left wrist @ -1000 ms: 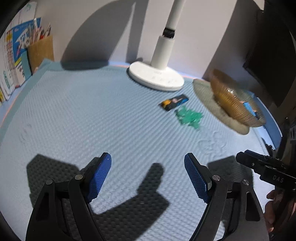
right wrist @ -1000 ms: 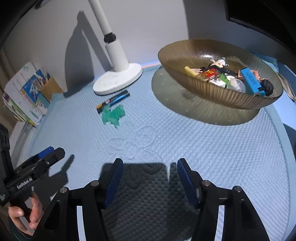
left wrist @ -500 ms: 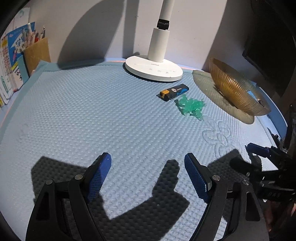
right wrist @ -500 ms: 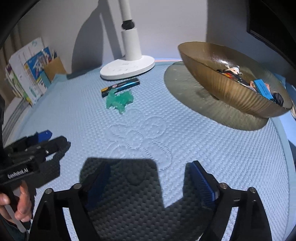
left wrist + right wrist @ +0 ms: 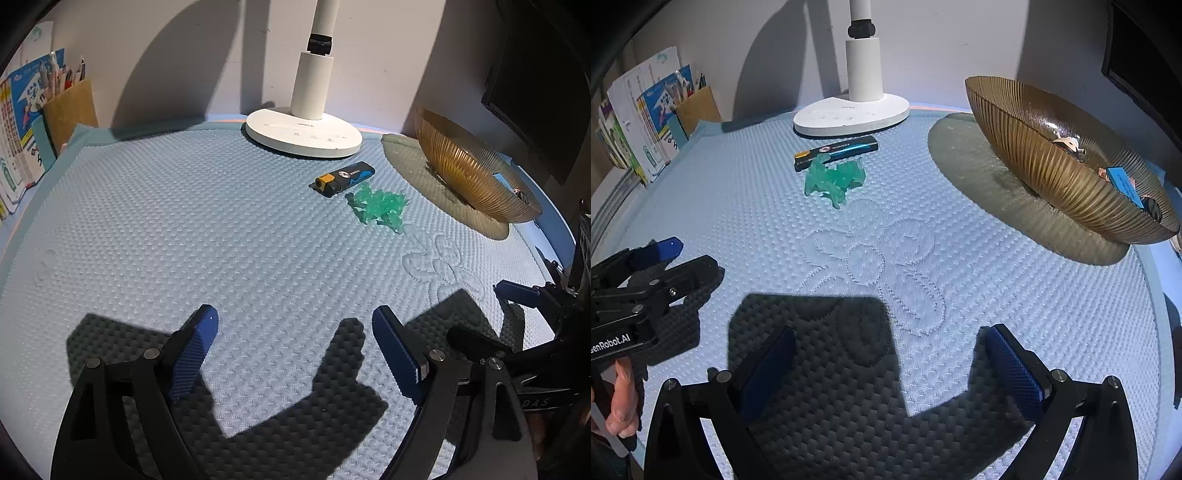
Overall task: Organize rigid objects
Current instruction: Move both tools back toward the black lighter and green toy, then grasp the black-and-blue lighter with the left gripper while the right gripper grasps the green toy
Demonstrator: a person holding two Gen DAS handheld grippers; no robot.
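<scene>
A black and blue lighter point(image 5: 343, 178) point(image 5: 836, 150) lies on the blue mat in front of the lamp base. Touching it on the near side is a translucent green plastic toy point(image 5: 378, 206) point(image 5: 834, 178). A ribbed amber glass bowl point(image 5: 469, 173) point(image 5: 1045, 162) at the right holds several small items. My left gripper point(image 5: 295, 332) hovers low over the bare mat, far short of the lighter, jaws opening with nothing between them. My right gripper point(image 5: 892, 350) is also over bare mat, jaws opening wide and empty.
A white lamp base point(image 5: 303, 134) point(image 5: 851, 112) and post stand at the back by the wall. A cardboard pen holder point(image 5: 70, 110) and books point(image 5: 639, 122) sit at the back left. A dark monitor point(image 5: 543, 85) is at the far right. A hand point(image 5: 622, 402) grips the left tool.
The right gripper's jaws have spread much wider and it has rolled and moved a little over the mat. The left gripper's jaws widened slightly; it stayed about where it was.
</scene>
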